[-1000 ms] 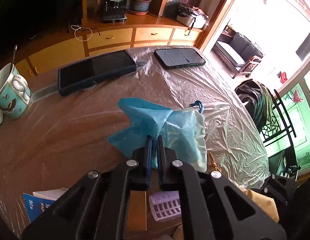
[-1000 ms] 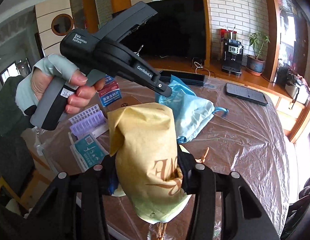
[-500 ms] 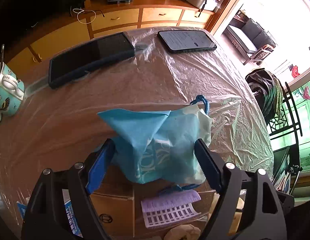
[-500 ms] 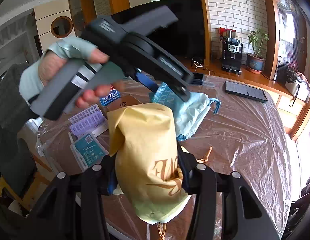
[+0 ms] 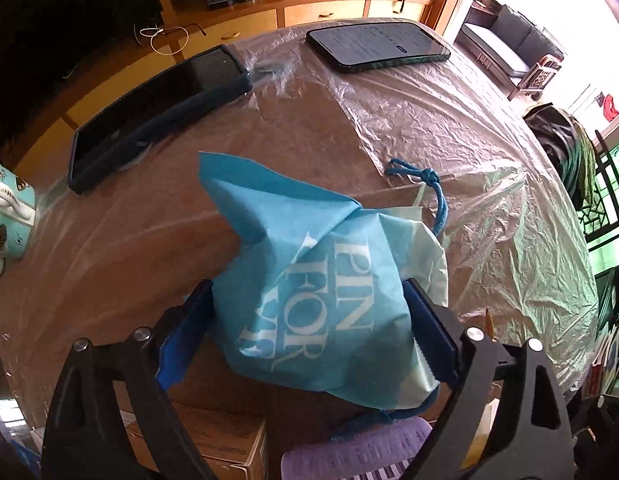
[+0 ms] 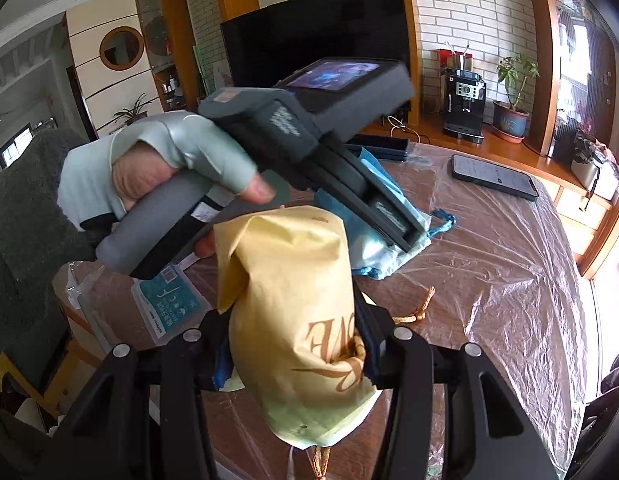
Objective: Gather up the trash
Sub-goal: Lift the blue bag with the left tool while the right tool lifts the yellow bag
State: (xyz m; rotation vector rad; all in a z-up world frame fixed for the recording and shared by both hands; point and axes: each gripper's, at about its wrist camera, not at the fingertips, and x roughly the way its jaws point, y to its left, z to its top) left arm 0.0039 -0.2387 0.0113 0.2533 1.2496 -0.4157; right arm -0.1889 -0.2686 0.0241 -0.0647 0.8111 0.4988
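A blue drawstring bag (image 5: pixel 321 292) with white letters lies on the plastic-covered table (image 5: pixel 489 184). My left gripper (image 5: pixel 309 320) is open, its fingers on either side of the bag's lower part, touching or nearly touching it. The bag also shows in the right wrist view (image 6: pixel 377 208), under the left gripper (image 6: pixel 389 216). My right gripper (image 6: pixel 293 348) is shut on a yellow drawstring bag (image 6: pixel 297 312) and holds it above the table's near edge.
Two dark phones (image 5: pixel 157 104) (image 5: pixel 377 44) lie at the table's far side. A patterned mug (image 5: pixel 9 216) stands at the left. A cardboard box (image 5: pixel 225 440), a purple tray (image 5: pixel 349 456) and a teal packet (image 6: pixel 165 304) lie near the front edge.
My left gripper opened from shut and moved forward and down, so its fingers now straddle the blue bag. The right gripper kept holding the yellow bag in place.
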